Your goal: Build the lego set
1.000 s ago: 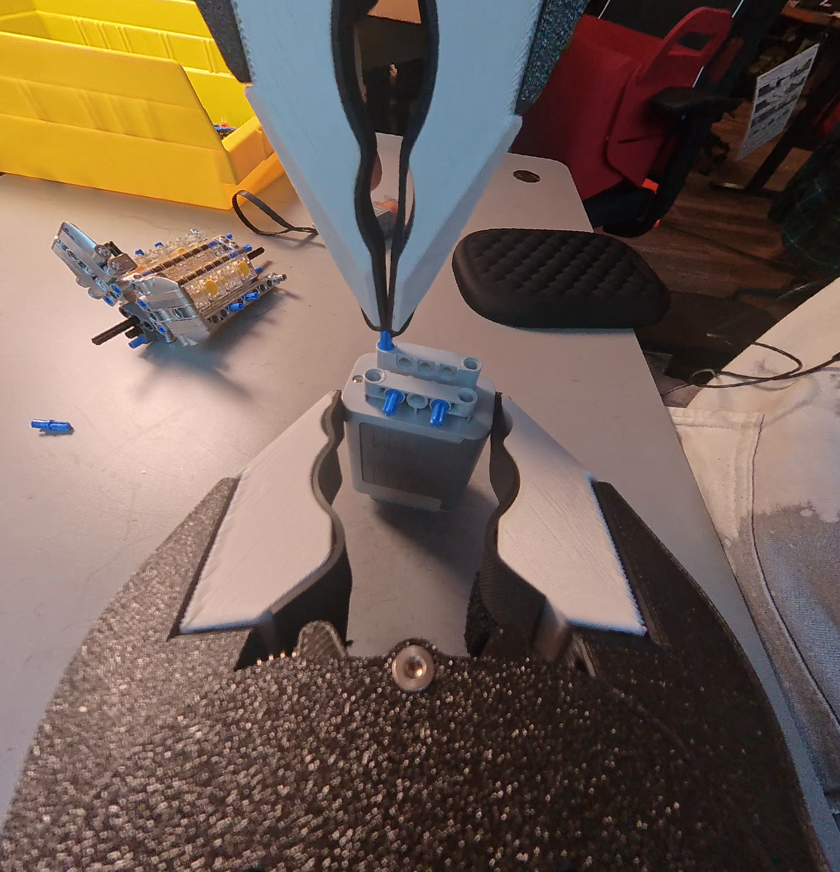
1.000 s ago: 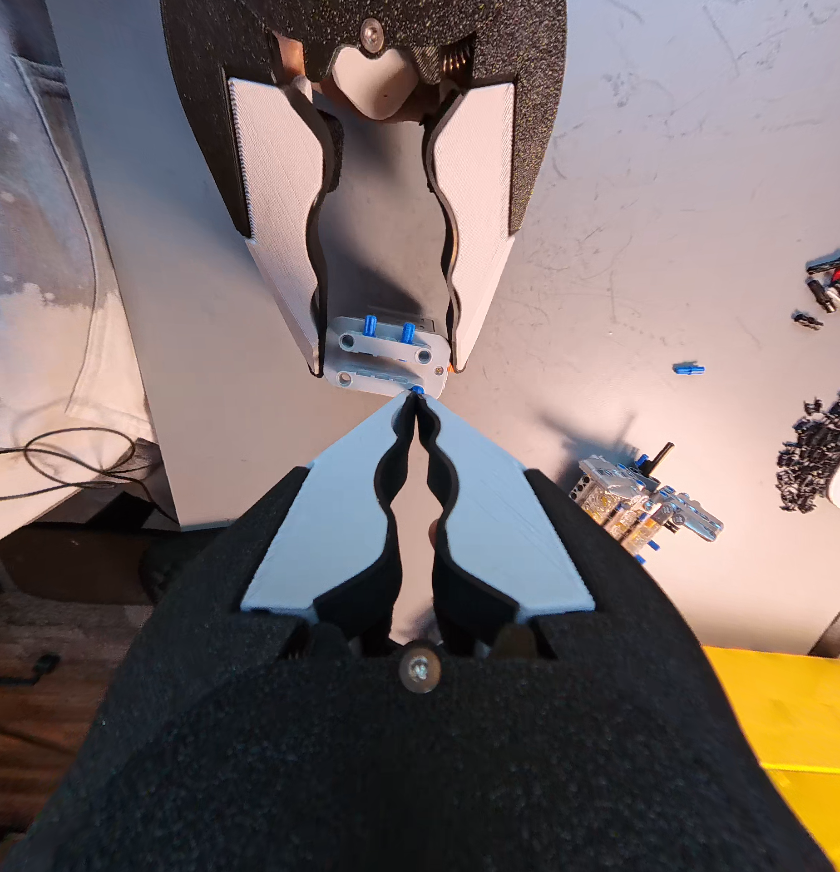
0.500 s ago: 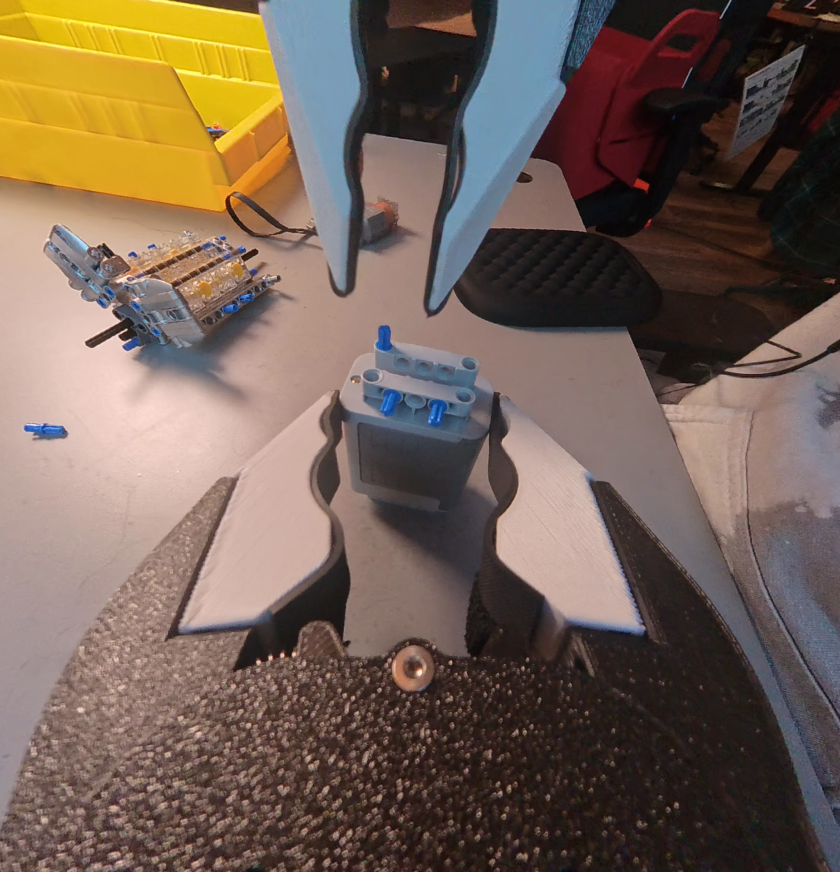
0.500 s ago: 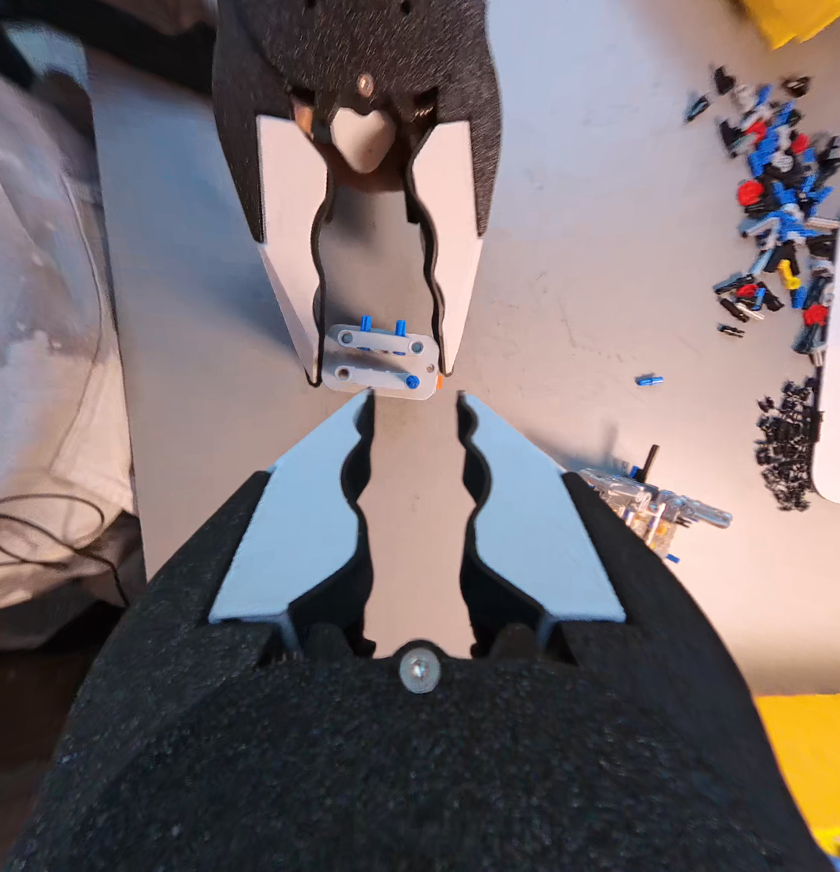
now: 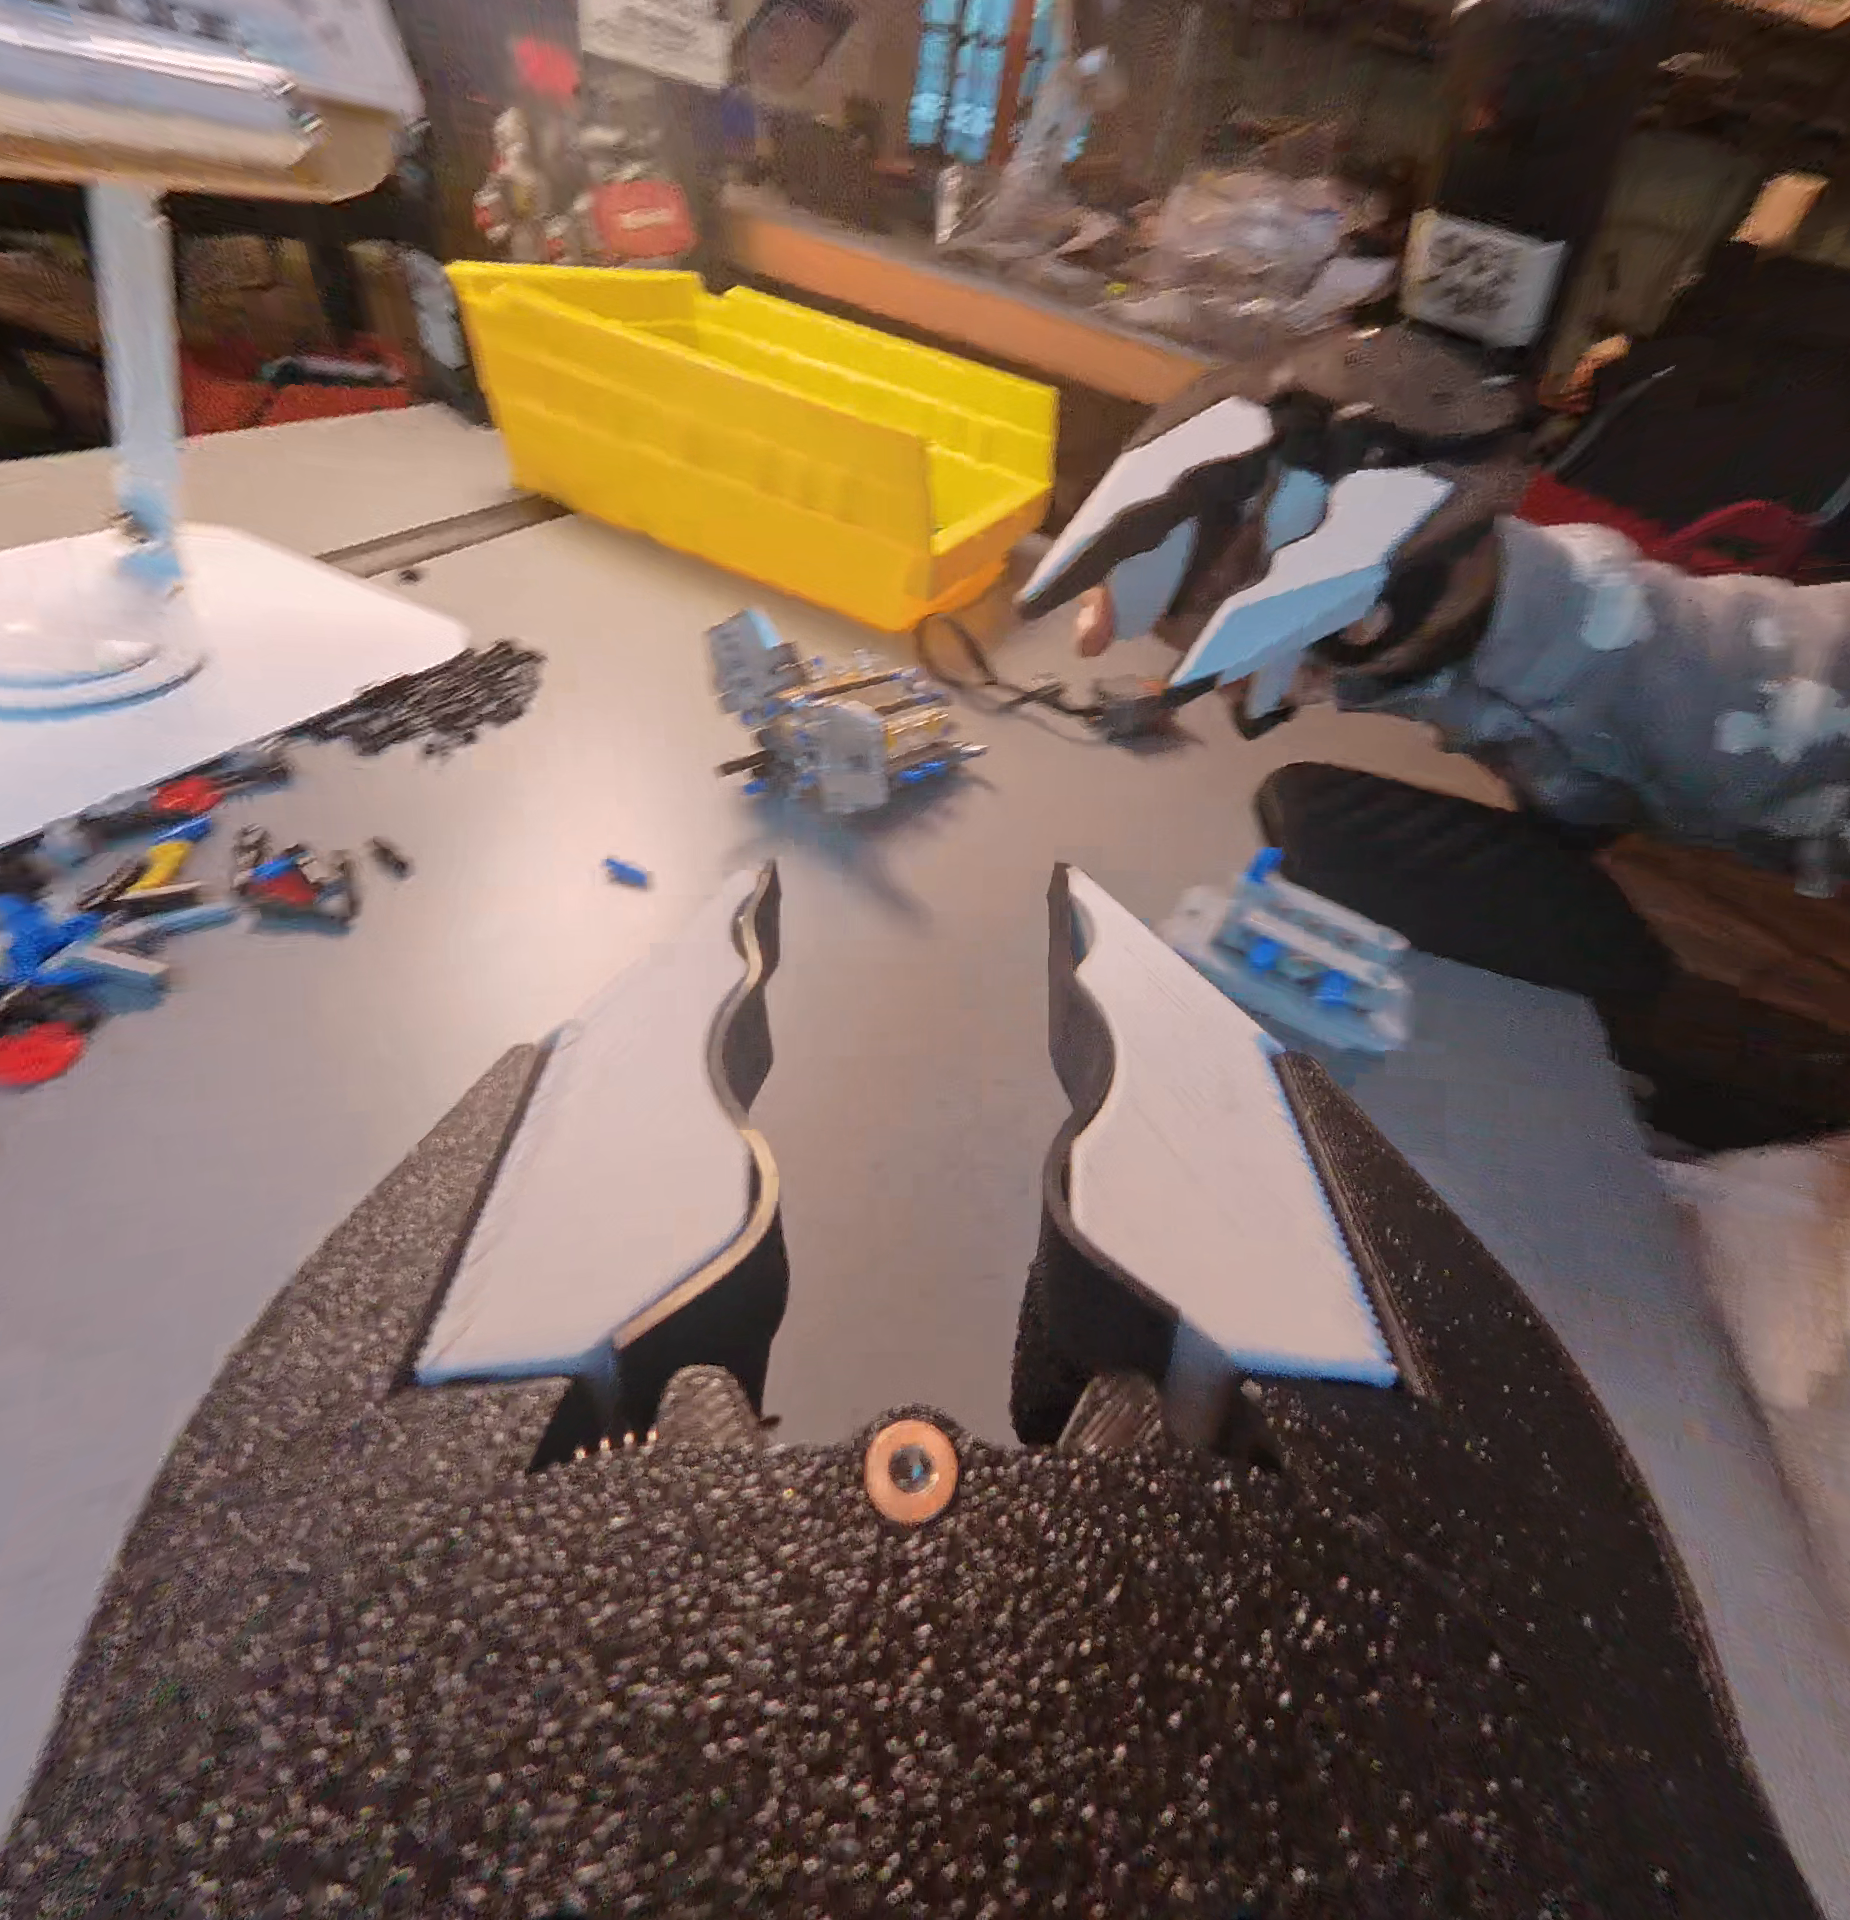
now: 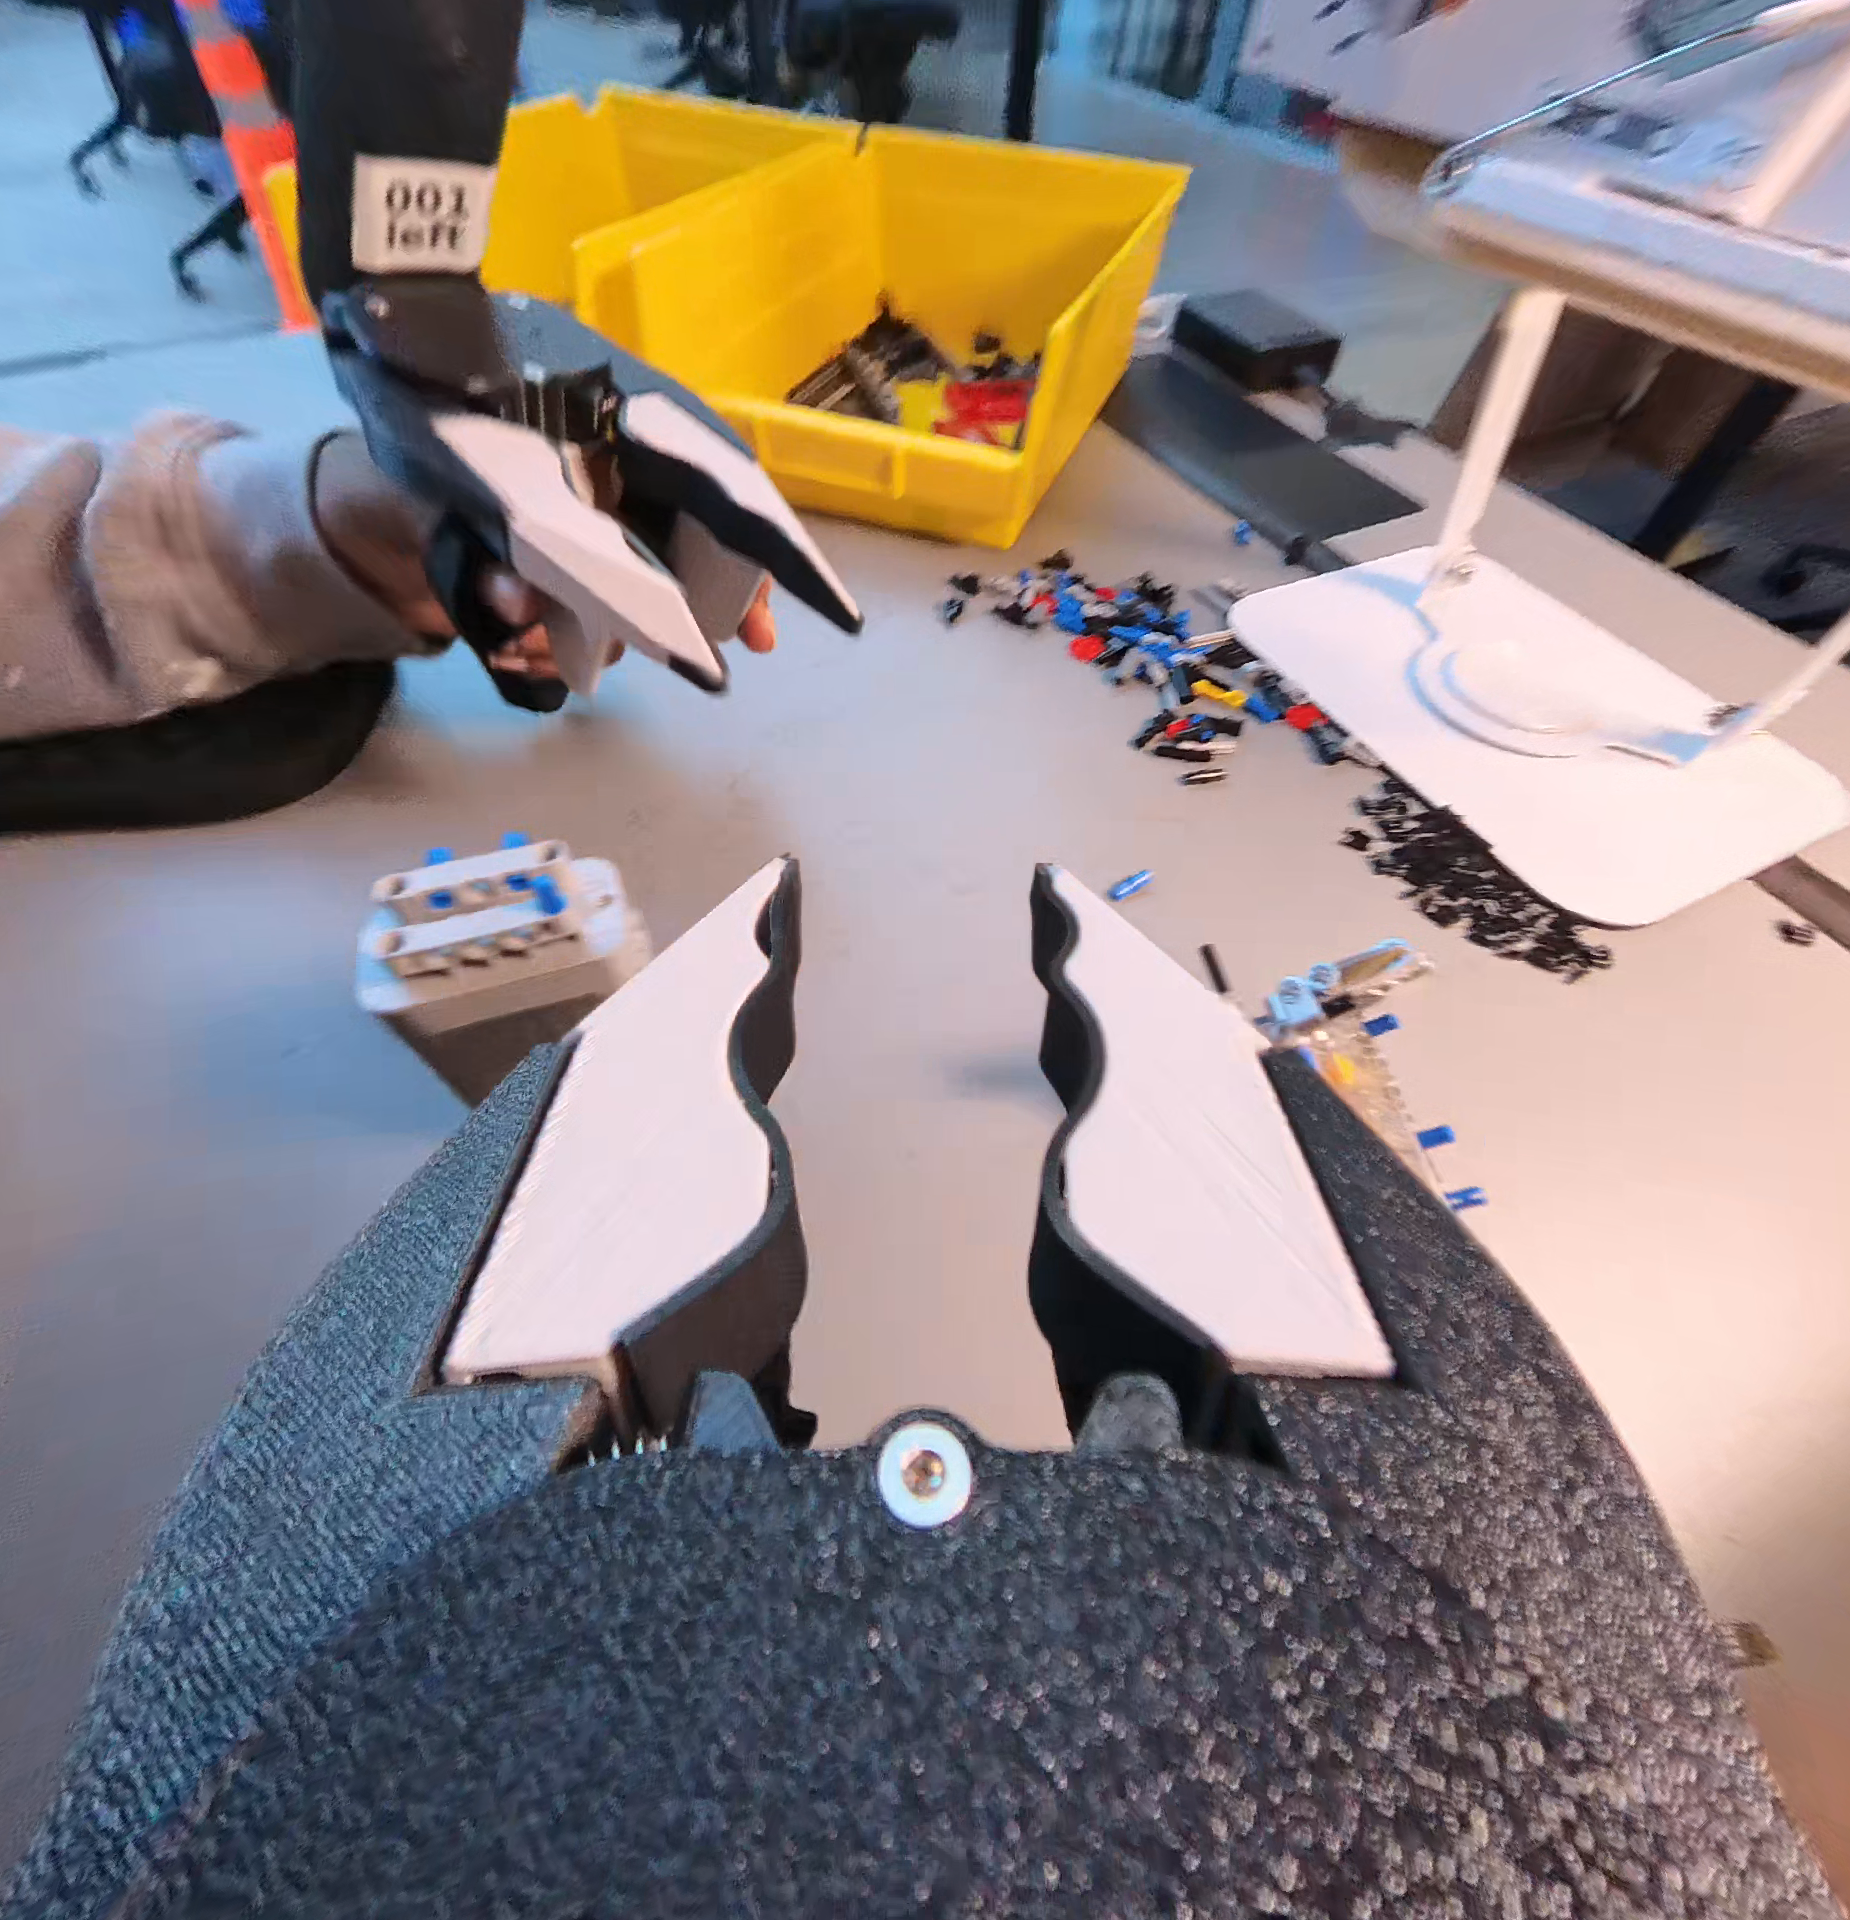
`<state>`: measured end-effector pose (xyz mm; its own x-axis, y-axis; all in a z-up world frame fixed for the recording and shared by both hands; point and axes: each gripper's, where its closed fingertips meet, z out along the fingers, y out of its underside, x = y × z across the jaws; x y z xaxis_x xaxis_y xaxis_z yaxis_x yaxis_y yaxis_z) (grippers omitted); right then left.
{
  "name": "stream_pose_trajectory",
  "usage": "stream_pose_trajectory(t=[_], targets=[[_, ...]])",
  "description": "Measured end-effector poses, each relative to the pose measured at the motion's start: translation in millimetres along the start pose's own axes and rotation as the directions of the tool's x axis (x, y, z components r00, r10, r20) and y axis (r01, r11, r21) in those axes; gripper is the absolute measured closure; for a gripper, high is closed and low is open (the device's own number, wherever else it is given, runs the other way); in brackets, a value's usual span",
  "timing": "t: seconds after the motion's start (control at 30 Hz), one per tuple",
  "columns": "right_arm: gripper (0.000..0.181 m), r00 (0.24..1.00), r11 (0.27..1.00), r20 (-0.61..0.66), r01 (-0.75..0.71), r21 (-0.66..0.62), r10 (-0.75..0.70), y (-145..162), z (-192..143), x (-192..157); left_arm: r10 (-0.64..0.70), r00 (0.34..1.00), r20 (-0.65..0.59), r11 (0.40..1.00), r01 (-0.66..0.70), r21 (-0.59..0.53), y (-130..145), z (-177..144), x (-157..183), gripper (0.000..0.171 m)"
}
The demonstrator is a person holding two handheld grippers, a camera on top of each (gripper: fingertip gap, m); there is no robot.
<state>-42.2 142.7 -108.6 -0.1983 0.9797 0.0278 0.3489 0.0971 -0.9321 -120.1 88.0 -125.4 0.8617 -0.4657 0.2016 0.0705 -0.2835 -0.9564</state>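
Observation:
A grey box with two grey beams and blue pins on top [image 5: 1295, 956] stands on the grey table, free of both grippers. In the left wrist view it is just right of my left gripper [image 5: 916, 883], which is open and empty above the table. My right gripper [image 6: 916, 878] is also open and empty, with the box [image 6: 495, 945] to its left. Each gripper shows in the other's view, held in a hand above the table: the right gripper [image 5: 1103, 639] and the left gripper [image 6: 781, 649]. The frames are blurred.
A grey engine-like brick assembly [image 5: 838, 717] lies mid-table, also in the right wrist view [image 6: 1347, 997]. A loose blue pin [image 6: 1129, 883], piles of small parts [image 6: 1160, 655], a white lamp base [image 6: 1523, 727], yellow bins [image 6: 900, 281] and a black wrist pad [image 5: 1420, 883] are around.
My left gripper has opened and let go of the grey box, which now stands on the table. My right gripper opened off the blue pin. Both grippers have pulled back and up.

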Motion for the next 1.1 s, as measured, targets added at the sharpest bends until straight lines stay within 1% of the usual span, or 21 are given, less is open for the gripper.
stream_pose_trajectory(t=[0.07,0.13,0.2,0.27,0.33,0.43,0.5,0.6,0.77,0.87,1.0,1.03,1.1], targets=[[0.14,0.999,0.997,-0.044,-0.024,0.076,0.028,-3,4,16,0.045,0.993,0.111,0.995,-0.034,-0.099,11,14,-29,0.126],[0.141,0.996,0.988,-0.073,-0.045,0.147,0.056,-9,8,30,0.108,0.983,0.148,0.978,-0.078,-0.195,19,35,-48,0.127],[0.141,0.992,0.979,-0.103,-0.05,0.196,0.072,-14,9,38,0.179,0.973,0.143,0.945,-0.13,-0.299,29,58,-62,0.127],[0.143,0.991,0.978,-0.123,-0.024,0.208,0.051,-13,5,39,0.246,0.962,0.119,0.907,-0.185,-0.379,35,78,-74,0.127],[0.148,0.986,0.977,-0.165,0.011,0.211,0.024,-7,-1,41,0.288,0.954,0.087,0.88,-0.227,-0.417,37,92,-81,0.127],[0.152,0.983,0.979,-0.183,0.014,0.206,0.024,4,-8,43,0.283,0.957,0.056,0.851,-0.224,-0.474,45,103,-89,0.13],[0.154,0.983,0.977,-0.18,0.014,0.214,0.025,4,-10,45,0.28,0.958,0.055,0.848,-0.22,-0.482,45,106,-92,0.133],[0.155,0.986,0.979,-0.166,0.008,0.206,0.027,5,-6,46,0.276,0.96,0.048,0.844,-0.218,-0.49,46,108,-93,0.152],[0.155,0.988,0.985,-0.156,0.022,0.171,0.005,9,2,44,0.302,0.953,0.034,0.823,-0.243,-0.514,51,111,-91,0.158],[0.156,0.986,0.986,-0.168,0.036,0.165,-0.008,10,2,44,0.299,0.954,0.017,0.82,-0.248,-0.516,52,112,-88,0.17],[0.156,0.983,0.987,-0.184,0.052,0.154,-0.023,11,3,44,0.299,0.954,0.016,0.817,-0.248,-0.52,52,109,-87,0.171],[0.156,0.982,0.987,-0.188,0.057,0.152,-0.028,11,3,44,0.294,0.955,0.024,0.824,-0.241,-0.512,50,107,-88,0.171],[0.157,0.98,0.987,-0.194,0.071,0.147,-0.042,11,4,43,0.263,0.964,0.045,0.862,-0.214,-0.459,38,98,-88,0.171]])
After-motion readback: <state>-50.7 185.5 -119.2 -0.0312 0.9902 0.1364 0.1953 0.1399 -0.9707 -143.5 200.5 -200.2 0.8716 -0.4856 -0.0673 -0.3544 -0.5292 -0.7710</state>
